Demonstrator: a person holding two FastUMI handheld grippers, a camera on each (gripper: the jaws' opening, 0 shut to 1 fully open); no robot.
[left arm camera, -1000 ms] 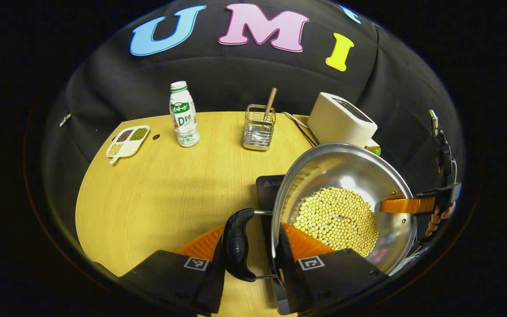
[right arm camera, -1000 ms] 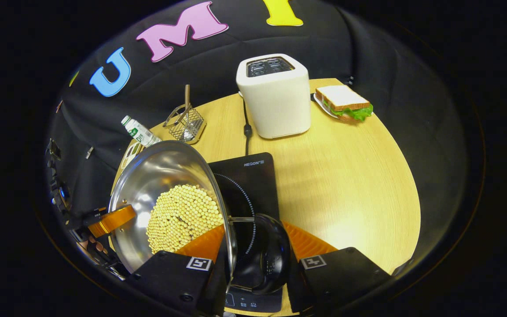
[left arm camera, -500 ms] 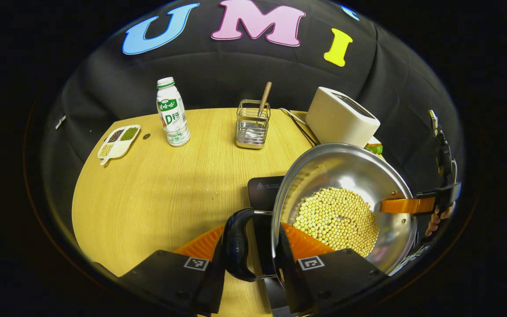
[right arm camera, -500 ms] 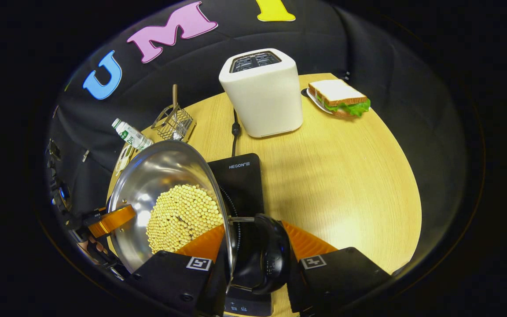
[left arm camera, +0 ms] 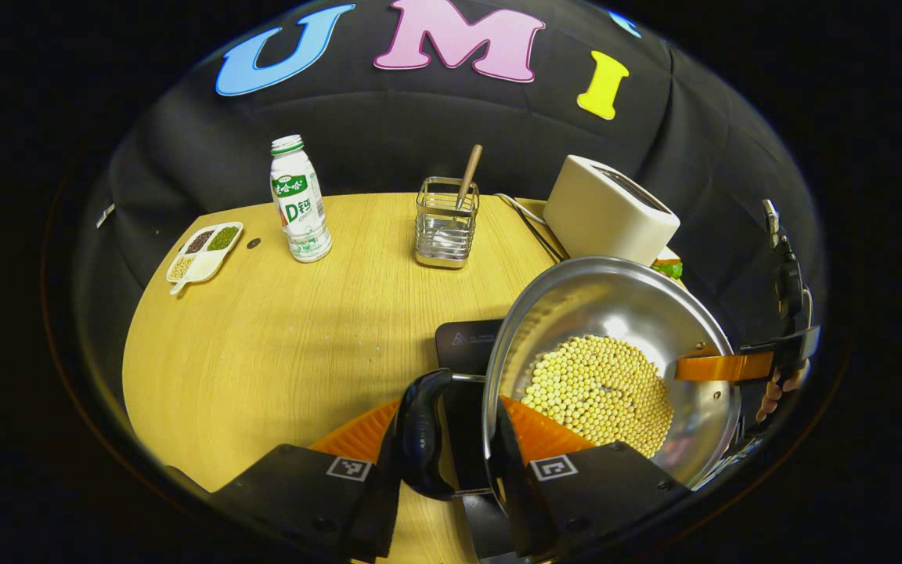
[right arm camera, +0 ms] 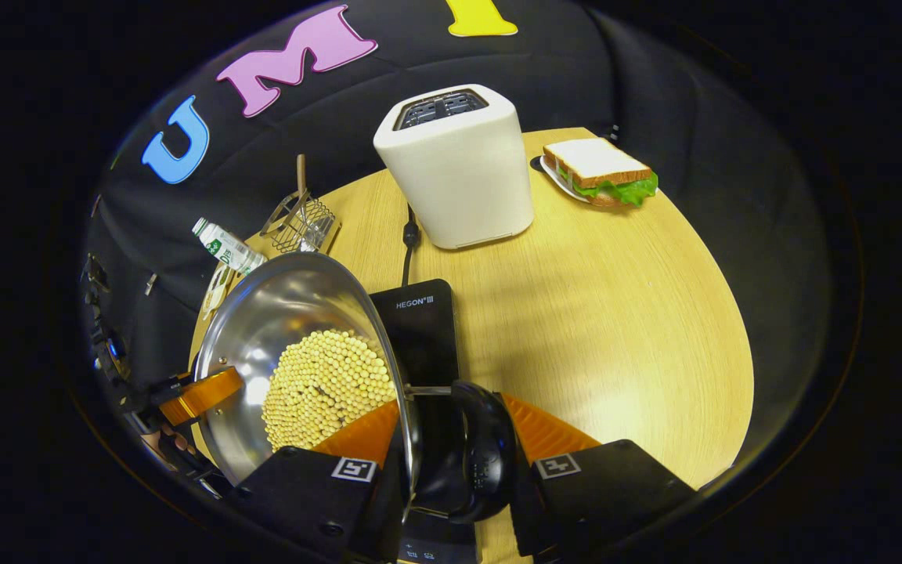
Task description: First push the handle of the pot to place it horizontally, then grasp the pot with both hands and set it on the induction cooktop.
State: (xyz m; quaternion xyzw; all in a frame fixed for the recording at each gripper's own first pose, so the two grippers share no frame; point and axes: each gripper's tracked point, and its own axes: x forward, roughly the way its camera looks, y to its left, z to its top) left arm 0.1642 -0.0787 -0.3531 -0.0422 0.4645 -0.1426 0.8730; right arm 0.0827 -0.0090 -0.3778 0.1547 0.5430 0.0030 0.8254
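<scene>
A: Bright overhead light; glare spots sit on the pot's (left arm camera: 615, 313) steel wall, and the desk (right arm camera: 615, 313) shines pale.

B: Sharp focus centrally. Fisheye bends the desk edge, and the rim falls dim.

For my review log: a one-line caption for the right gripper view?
Right gripper clamps the pot's black side handle, carrying it over the induction cooktop.
</scene>
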